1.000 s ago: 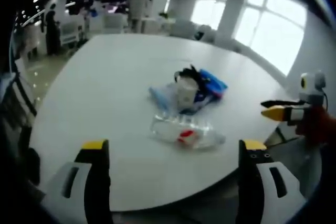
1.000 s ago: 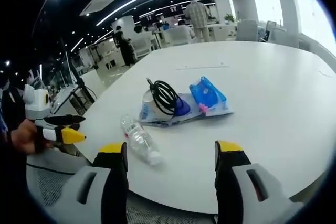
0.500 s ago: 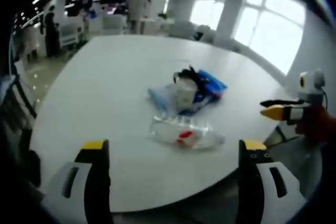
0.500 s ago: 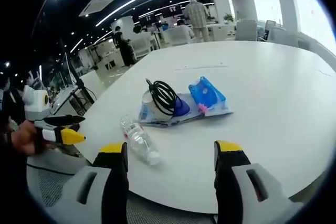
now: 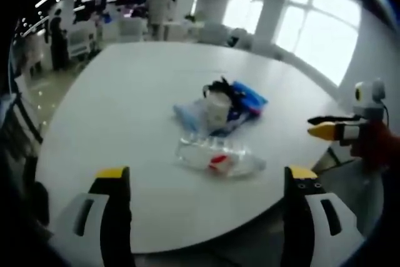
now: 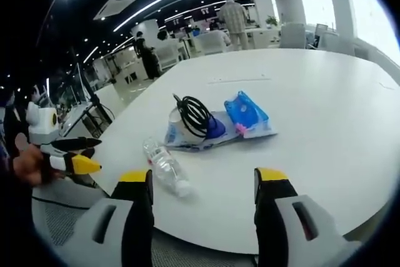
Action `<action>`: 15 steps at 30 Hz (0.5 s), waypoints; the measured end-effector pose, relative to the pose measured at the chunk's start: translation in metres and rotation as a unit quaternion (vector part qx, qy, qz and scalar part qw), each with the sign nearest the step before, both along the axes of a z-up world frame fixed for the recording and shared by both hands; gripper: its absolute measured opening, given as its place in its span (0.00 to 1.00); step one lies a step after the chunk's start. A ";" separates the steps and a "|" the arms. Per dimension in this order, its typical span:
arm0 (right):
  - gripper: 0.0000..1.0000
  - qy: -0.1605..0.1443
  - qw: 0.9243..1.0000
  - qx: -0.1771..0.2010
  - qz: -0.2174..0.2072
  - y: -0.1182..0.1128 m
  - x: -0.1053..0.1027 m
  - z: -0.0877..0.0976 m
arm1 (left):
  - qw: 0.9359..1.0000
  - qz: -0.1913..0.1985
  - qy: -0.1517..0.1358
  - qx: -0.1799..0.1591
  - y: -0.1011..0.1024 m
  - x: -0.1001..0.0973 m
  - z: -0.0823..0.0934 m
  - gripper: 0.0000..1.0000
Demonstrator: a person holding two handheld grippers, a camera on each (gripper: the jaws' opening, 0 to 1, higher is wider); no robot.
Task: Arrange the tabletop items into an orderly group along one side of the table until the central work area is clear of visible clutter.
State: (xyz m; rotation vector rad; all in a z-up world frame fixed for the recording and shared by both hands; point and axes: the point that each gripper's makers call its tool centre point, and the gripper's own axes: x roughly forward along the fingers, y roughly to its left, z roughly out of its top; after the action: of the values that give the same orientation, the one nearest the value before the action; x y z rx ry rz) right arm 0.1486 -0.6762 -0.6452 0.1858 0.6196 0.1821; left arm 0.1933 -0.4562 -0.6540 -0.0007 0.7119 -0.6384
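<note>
The white surface [image 6: 325, 110] is broad and rounded, and nearly all of it lies bare. The clutter sits bunched in one small heap toward the near edge, so little needs shifting to group it along one side.

In that heap a flat blue-and-white plastic packet [image 6: 249, 115] lies just beside a paper cup [image 5: 218, 107] on its side. The cup rests on a pale plastic wrapper [image 6: 194, 136], and a coiled black cable [image 6: 195, 115] is draped over its mouth. The pile reads as loosely dropped, not yet arranged.

A clear plastic bottle [image 5: 219, 159] with a red label lies on its side a little apart from the heap, nearer the edge. Being round and on its side, it may roll when nudged — I judge it the likeliest first pick.

The left tool [image 5: 206, 176] hangs off the near edge, its yellow-tipped jaws spread wide and empty, framing the bottle between them. The right tool [image 6: 203, 178] is likewise held short of the surface with its jaws well apart, grasping nothing, the bottle just ahead of its left jaw. Each tool also shows at the side of the other's view with a hand [image 6: 28, 166] behind it — both seem poised to approach, and no contact is made yet.
</note>
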 end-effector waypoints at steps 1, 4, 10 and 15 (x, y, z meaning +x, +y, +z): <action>0.65 0.001 1.000 0.000 0.000 0.000 0.000 0.000 | 1.000 -0.001 -0.001 0.000 0.000 0.000 0.000 0.99; 0.64 0.002 1.000 0.002 -0.001 0.000 0.000 -0.001 | 1.000 -0.002 -0.001 0.000 0.000 0.000 0.000 0.99; 0.63 0.006 1.000 0.002 0.003 0.001 -0.001 -0.002 | 1.000 -0.004 -0.004 0.001 -0.001 0.000 0.002 0.99; 0.63 0.005 1.000 -0.002 0.002 0.001 0.000 -0.002 | 1.000 -0.007 -0.003 -0.008 -0.002 0.000 0.005 0.99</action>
State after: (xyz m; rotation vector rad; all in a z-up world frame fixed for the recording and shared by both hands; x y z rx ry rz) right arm 0.1482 -0.6756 -0.6467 0.1808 0.6303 0.1837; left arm 0.1931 -0.4582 -0.6493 -0.0079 0.7014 -0.6564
